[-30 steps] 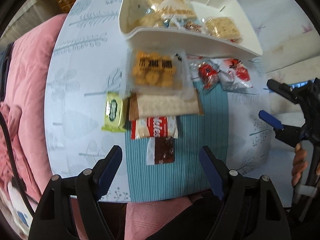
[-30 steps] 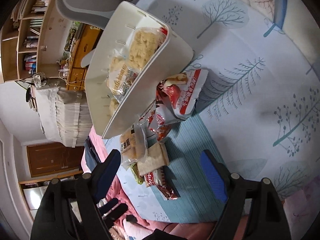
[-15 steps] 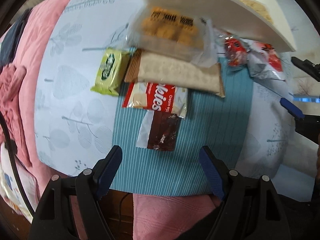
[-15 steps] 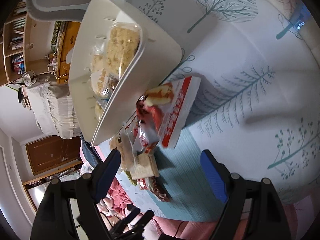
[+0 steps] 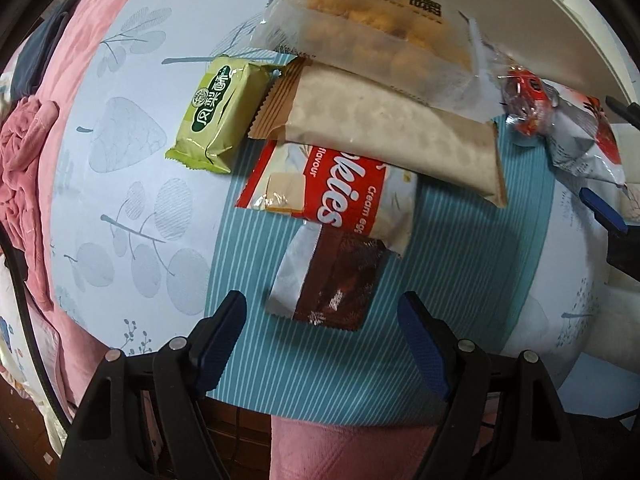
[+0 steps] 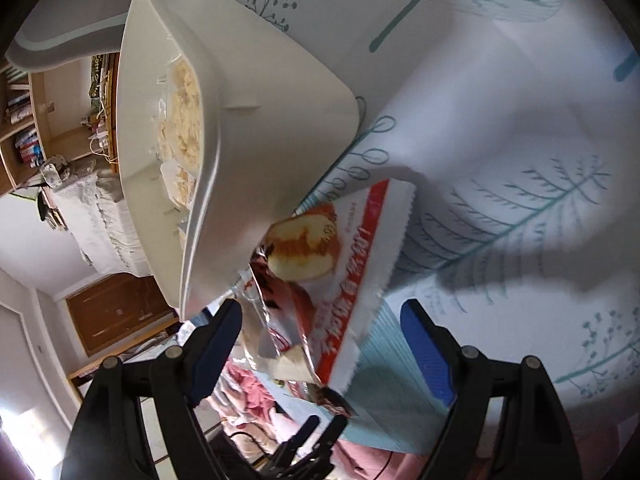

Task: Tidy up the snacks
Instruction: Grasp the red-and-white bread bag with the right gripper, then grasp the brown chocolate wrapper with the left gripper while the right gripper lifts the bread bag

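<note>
My left gripper [image 5: 322, 338] is open just above a brown and silver snack packet [image 5: 330, 278] on the teal striped mat [image 5: 460, 304]. Beyond lie a red cookie pack [image 5: 340, 196], a tan wrapper [image 5: 392, 136], a green pastry pack [image 5: 214, 114] and a clear bag of fried snacks [image 5: 380, 36]. My right gripper [image 6: 322, 346] is open, close to a red and white cake packet [image 6: 344, 280] beside the white basket [image 6: 280, 132], which holds several snacks. The right gripper's fingers [image 5: 604, 210] show at the left wrist view's right edge.
The table has a pale blue leaf-print cloth [image 5: 120, 208]. Pink fabric [image 5: 24, 160] hangs at its left and near edge. The basket rim [image 5: 580, 20] sits at the top right. A chair and shelves [image 6: 28, 128] stand behind the basket.
Both grippers have moved closer to the table. The left now hangs low over the brown packet; the right has closed in on the red and white packet. Both stay open.
</note>
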`<state>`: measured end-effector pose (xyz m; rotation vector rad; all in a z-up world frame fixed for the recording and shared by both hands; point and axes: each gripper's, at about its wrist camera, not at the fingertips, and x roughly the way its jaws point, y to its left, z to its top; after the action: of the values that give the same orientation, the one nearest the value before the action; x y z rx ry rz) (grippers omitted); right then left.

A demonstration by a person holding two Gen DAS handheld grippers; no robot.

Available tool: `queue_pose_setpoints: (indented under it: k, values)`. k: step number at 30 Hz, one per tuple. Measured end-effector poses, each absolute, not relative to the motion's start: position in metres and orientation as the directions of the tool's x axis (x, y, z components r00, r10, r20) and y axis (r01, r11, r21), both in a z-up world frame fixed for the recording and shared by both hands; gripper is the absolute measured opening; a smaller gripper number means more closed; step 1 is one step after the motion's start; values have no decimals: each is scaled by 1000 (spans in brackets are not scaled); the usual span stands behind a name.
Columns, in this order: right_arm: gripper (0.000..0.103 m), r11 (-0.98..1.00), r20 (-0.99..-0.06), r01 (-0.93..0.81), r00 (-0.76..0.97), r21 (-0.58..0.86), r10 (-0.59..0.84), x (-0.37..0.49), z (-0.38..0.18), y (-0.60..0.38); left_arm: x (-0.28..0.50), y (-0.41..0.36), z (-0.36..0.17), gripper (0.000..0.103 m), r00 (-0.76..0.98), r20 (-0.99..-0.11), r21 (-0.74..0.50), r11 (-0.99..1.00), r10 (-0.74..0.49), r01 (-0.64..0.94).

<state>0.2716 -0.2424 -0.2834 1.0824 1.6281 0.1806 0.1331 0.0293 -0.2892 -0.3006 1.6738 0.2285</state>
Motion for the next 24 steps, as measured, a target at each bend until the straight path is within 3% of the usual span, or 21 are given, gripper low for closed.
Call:
queue_pose_setpoints:
  k: [7,24]
  values:
    - [70,542,-674,569,30,619,739,283,-294,-239,139,29,-307,58,-131,-989,-21,945,-68,-326]
    - [58,510,-633,580,12,635,774,288,-303,-250,148,24,-304,43,-127,-990,-11,940,-57,-340]
